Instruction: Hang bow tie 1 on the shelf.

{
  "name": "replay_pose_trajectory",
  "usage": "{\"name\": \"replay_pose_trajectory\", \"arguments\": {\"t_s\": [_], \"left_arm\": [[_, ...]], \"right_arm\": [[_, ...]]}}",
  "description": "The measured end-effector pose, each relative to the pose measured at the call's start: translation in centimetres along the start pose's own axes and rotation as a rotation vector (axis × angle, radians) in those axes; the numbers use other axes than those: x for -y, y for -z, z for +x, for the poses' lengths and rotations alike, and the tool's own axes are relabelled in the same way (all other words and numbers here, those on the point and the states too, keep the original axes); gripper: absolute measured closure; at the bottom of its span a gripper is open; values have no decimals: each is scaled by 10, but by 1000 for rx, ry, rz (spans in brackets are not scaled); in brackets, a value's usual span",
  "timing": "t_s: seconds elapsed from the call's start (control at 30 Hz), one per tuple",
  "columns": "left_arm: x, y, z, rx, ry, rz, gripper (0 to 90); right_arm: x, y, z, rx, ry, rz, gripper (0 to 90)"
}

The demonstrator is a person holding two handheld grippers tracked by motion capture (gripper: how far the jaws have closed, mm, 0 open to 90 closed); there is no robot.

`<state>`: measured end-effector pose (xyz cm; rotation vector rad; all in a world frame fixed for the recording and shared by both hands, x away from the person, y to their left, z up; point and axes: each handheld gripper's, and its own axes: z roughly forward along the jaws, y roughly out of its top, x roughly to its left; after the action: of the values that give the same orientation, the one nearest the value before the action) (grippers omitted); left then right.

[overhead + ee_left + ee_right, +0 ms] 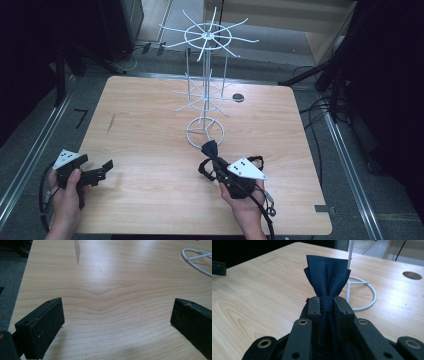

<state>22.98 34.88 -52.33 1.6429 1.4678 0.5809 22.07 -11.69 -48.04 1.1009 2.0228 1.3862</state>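
A dark navy bow tie [327,280] is clamped at its knot between the jaws of my right gripper [327,304], one wing fanning upward. In the high view the bow tie [210,148] hangs just in front of the ring base of a white wire rack [205,131], with the right gripper [214,156] behind it over the table's near middle. The white wire rack [362,293] stands close behind the tie in the right gripper view. My left gripper [102,170] is open near the table's left front edge, its pads [46,325] wide apart over bare wood.
The white wire rack's top tier [207,35] and lower tier [202,95] carry bare radiating hooks. A round cable hole [238,97] sits at the back of the wooden table [150,150]. A corner of the rack's base ring [197,260] reaches into the left gripper view.
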Motion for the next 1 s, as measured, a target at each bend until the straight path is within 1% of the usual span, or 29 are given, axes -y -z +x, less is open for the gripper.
{"name": "replay_pose_trajectory", "arguments": {"t_s": [0.37, 0.6, 1.0], "left_arm": [[0, 0, 0, 3, 1, 1, 0], [0, 0, 0, 3, 1, 1, 0], [0, 0, 0, 3, 2, 2, 0]], "right_arm": [[-16, 6, -3, 8, -3, -42, 777], [-26, 8, 0, 4, 17, -61, 777], [-44, 15, 6, -4, 35, -100, 777]]}}
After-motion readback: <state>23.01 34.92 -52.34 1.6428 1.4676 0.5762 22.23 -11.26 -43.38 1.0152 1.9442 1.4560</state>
